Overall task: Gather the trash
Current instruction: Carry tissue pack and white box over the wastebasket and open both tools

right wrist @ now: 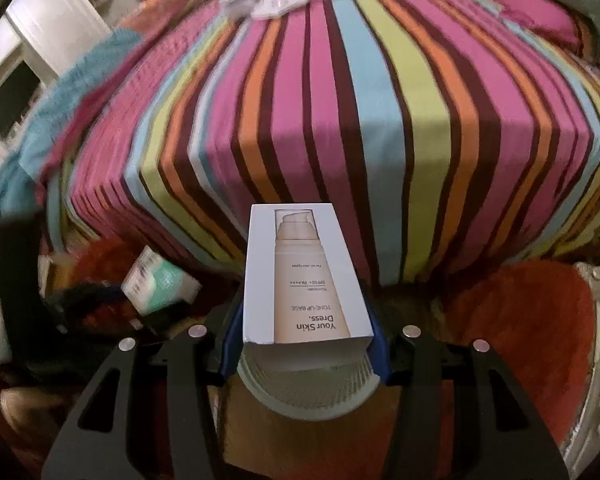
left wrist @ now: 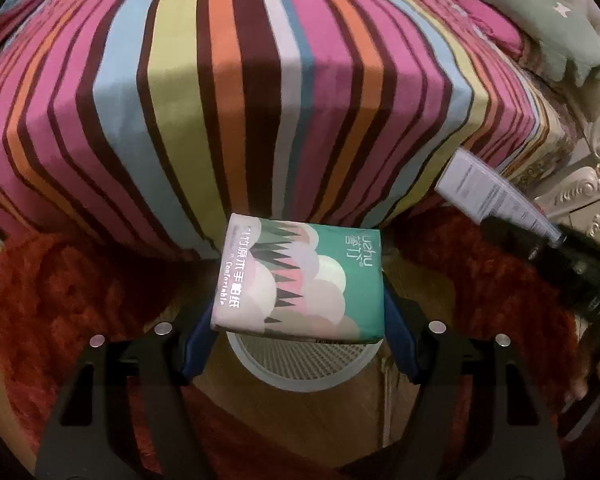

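My left gripper (left wrist: 300, 312) is shut on a green tissue pack (left wrist: 300, 276) with a forest print, held above a white mesh bin (left wrist: 300, 364) on the floor. My right gripper (right wrist: 304, 328) is shut on a white cosmetic box (right wrist: 304, 276) printed "Your Skin Dress", held above the same white mesh bin (right wrist: 308, 388). The box also shows at the right in the left wrist view (left wrist: 496, 196). The tissue pack also shows at the left in the right wrist view (right wrist: 160, 284).
A bed with a striped cover (left wrist: 260, 100) rises just beyond the bin. A red shaggy rug (left wrist: 60, 300) covers the floor around it. A carved cream nightstand (left wrist: 596, 184) stands at the right. White crumpled items (right wrist: 280, 0) lie far across the bed.
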`<state>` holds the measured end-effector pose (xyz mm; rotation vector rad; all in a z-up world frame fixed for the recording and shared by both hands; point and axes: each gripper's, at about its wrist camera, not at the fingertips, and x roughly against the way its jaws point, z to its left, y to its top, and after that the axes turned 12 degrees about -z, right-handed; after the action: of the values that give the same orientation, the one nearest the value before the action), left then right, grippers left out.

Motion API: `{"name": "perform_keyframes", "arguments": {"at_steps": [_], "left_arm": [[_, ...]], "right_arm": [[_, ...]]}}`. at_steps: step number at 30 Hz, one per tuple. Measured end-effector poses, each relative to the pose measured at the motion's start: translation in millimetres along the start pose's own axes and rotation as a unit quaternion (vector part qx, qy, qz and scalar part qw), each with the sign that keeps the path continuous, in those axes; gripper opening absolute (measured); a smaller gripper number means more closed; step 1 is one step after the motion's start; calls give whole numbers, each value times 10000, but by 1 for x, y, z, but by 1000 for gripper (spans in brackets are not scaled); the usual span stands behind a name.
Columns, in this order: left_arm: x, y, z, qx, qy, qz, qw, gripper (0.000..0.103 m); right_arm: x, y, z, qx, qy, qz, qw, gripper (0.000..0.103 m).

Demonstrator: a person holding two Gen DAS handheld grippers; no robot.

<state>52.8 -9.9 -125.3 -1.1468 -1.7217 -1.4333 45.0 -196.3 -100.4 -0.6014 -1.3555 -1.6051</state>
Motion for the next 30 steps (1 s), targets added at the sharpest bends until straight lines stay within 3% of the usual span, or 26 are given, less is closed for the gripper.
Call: {"name": "perform_keyframes", "arguments": {"at_steps": [7, 16, 30], "left_arm": [[-34, -14, -3, 32, -133, 757, 9970, 70], [-72, -26, -2, 109, -207, 1525, 9880, 70], [-123, -39, 7, 368, -71, 2370, 9708, 71]], "right_arm": [[-41, -17, -10, -388, 91, 930, 9949, 48], [-91, -36, -12, -660, 169, 1950, 9784, 48], [-132, -53, -26, -983, -61, 2658, 9590, 48]]}}
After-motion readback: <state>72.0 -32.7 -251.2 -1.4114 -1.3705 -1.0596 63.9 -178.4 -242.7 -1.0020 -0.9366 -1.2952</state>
